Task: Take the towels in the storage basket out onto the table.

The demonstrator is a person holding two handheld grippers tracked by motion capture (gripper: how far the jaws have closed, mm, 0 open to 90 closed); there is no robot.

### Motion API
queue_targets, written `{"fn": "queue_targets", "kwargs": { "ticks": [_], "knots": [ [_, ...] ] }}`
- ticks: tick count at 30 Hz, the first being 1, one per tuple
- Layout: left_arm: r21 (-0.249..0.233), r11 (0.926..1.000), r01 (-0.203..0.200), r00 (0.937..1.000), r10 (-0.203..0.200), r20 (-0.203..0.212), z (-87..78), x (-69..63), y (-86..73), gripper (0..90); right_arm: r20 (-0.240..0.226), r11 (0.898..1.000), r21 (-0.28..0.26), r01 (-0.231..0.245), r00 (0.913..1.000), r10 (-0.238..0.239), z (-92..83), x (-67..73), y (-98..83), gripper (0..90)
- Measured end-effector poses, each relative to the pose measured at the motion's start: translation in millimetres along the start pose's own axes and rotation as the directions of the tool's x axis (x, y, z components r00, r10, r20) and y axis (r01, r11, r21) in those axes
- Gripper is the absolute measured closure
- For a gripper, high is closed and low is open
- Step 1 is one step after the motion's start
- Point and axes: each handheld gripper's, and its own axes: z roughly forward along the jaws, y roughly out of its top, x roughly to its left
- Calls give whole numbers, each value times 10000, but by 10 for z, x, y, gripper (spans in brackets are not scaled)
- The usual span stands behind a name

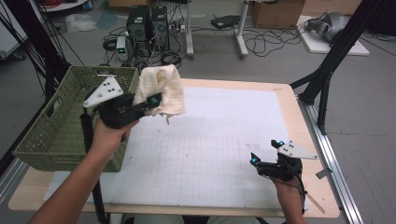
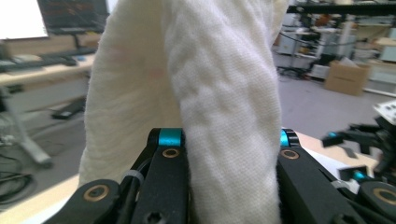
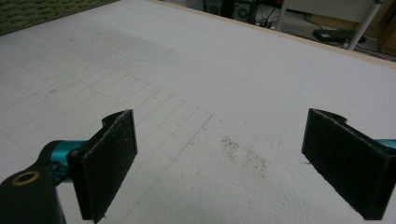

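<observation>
Cloth is clamped in the left gripper (image 1: pixel 152 100): in the left gripper view its two black jaws press on either side of a thick fold of the cream towel (image 2: pixel 210 93), which rises out of them and drapes over. In the high view the towel (image 1: pixel 161 88) hangs in the air off the gripper's tip, at about ten o'clock from the middle of the white grid mat (image 1: pixel 210 140), just beside the right wall of the green basket (image 1: pixel 56 126) and not yet over its opening. The step in hand looks like carrying the towel to the basket. The next move calls for swinging the left gripper toward nine o'clock until the towel hangs clear above the basket's inside, lowering it, and only then spreading the jaws; the loose folds trailing on the mat side could catch on the rim, so some height should be kept while crossing it. The right gripper (image 1: pixel 267 154) waits at about four o'clock on the mat, jaws wide apart with bare mat between its pads (image 3: pixel 109 163), holding nothing, well apart from the towel.
</observation>
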Motion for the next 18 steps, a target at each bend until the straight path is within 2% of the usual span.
{"fn": "queue_targets", "kwargs": {
  "ticks": [4, 7, 10, 13, 18],
  "knots": [
    [453, 9989, 97, 9978, -126, 645, 197, -141, -157, 773, -2, 10000, 0, -9, 10000, 9, -3, 0, 0, 96],
    [753, 9970, 182, 9930, -268, 1150, 340, -246, -292, 772, 34, 10000, 0, -6, 10000, 6, -8, -4, -1, 96],
    [946, 9952, 261, 9840, -423, 1730, 466, -341, -427, 771, 41, 10000, -9, 3, 10000, -3, -11, -9, -5, 96],
    [1201, 9920, 379, 9718, -645, 2266, 601, -438, -555, 769, 49, 10000, 18, -36, 10000, 36, -16, -11, -7, 96],
    [1937, 9795, 546, 9531, -1090, 2825, 865, -533, -779, 758, 56, 10000, 52, -18, 10000, 18, -11, -8, -10, 96]
  ]
}}
